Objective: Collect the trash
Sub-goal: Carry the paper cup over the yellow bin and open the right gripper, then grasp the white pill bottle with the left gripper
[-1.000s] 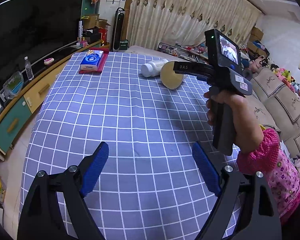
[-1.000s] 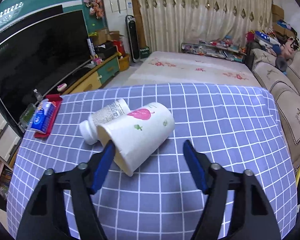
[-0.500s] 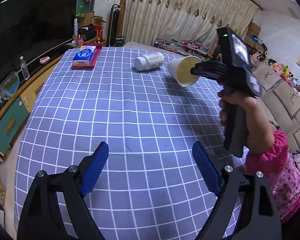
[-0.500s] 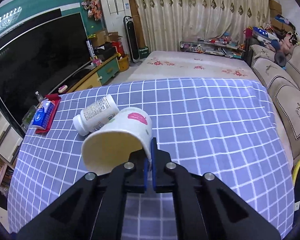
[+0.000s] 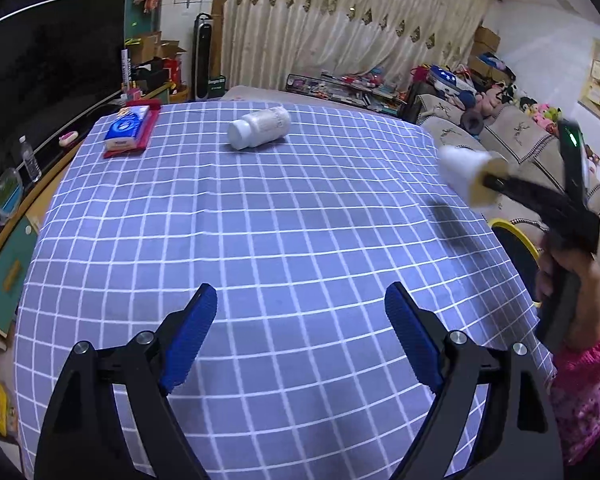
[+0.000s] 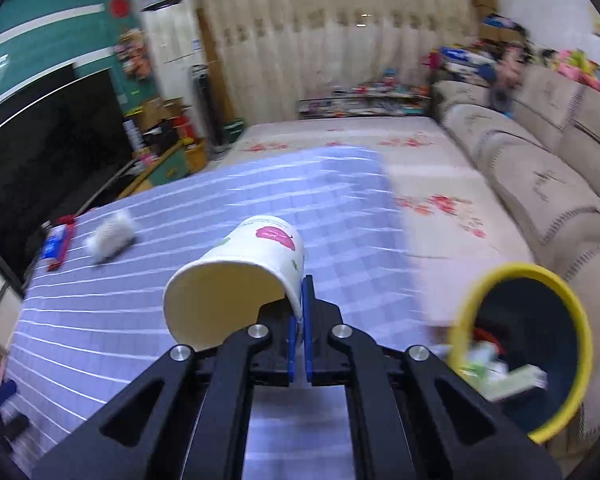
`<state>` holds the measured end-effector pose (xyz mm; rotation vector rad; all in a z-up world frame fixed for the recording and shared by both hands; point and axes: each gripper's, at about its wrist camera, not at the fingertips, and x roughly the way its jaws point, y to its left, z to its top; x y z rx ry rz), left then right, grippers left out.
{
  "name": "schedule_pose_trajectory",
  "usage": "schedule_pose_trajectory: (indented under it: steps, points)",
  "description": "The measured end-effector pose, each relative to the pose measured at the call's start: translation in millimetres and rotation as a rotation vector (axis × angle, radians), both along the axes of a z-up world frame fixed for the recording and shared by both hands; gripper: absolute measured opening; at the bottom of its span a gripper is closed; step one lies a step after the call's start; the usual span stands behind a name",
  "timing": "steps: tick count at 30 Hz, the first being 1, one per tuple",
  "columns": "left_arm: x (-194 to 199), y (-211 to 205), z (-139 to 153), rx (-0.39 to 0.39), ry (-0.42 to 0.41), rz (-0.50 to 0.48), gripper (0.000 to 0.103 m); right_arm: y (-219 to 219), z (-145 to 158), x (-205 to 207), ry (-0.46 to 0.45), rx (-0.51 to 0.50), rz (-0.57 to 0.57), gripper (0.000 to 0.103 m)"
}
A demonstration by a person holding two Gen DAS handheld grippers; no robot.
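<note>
Far left on the checked tablecloth (image 5: 260, 220), tissue pack (image 5: 128, 132) on its red tray. Further right, white bottle (image 5: 260, 132) on its side, uncollected. Left gripper (image 5: 296, 344) spread wide, empty. Right gripper (image 6: 298, 332) clamped on paper cup (image 6: 236, 276) rim, lifted off the table. Rightmost, yellow-rimmed bin (image 6: 572, 328) already part filled, cup not dropped in.

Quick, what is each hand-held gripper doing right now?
Left hand-held gripper: open, holding nothing.
Right hand-held gripper: closed on the paper cup rim.
</note>
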<state>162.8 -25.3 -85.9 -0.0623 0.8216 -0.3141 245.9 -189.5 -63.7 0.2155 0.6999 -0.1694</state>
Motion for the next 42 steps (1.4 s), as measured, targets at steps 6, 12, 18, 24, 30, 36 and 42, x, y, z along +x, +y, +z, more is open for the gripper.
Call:
schedule_pose_trajectory:
  steps: [6,12,18,24,30,36,42]
  points:
    - [9.1,-24.4,0.1,0.016,0.001,-0.041,0.085,-92.3,-19.1,-49.6,0.048,0.004,-0.183,0.003]
    - [19.0,-38.7,-2.8,0.011,0.023,-0.070,0.085,-149.1,-51.3,-67.4,0.147,0.017,-0.300,0.017]
    - [37.5,-41.5,-0.4,0.022,0.015,-0.093,0.085,-160.2,-58.3,-72.7,0.162,0.033,-0.335,0.038]
    - [88.8,-31.6,3.3,0.030,0.026,-0.118,0.085,-150.2,-41.9,-69.3,0.112,0.013,-0.331,0.044]
    - [166.8,-20.5,7.3,0.084,0.003,-0.127,0.085,-140.6,-18.8,-63.5,0.062,0.008,-0.310,0.047]
    - [250.9,-27.0,-7.8,0.189,0.013,-0.168,0.085,-134.0,-6.3,-57.5,0.042,0.004,-0.299,0.049]
    - [290.3,-31.4,-19.8,0.237,0.008,-0.175,0.085,-134.8,-2.2,-53.1,0.041,-0.006,-0.299,0.051]
